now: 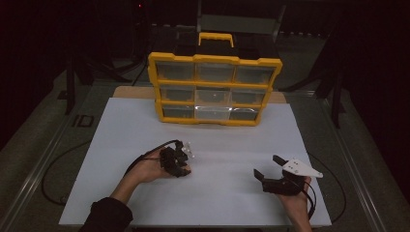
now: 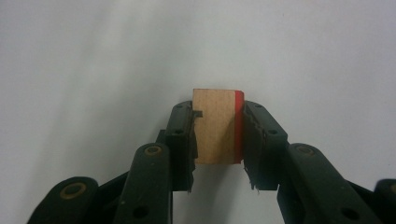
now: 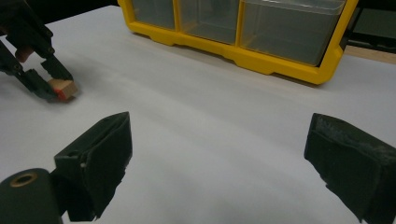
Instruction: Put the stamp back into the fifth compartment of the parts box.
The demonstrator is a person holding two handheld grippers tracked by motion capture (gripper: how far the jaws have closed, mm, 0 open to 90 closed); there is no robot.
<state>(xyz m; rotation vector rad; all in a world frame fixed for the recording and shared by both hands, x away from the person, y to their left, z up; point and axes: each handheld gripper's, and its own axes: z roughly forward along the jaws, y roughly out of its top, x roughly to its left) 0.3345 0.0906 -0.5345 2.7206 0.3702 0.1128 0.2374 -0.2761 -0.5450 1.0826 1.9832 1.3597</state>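
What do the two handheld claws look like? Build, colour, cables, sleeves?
Both are black. The left claw has linked arms with brass-coloured pivot rivets and ridged inner pads. The right claw has blocky, matte pads and one brass-coloured rivet showing. In the high view, the right claw carries a pale grey three-cornered plate. A thin black cable trails from the left claw. The left forearm wears a dark sleeve.

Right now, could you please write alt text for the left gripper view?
The left gripper, its two black jaws closed, pinches a small wooden block with one red side. Behind it lies a plain white table sheet.
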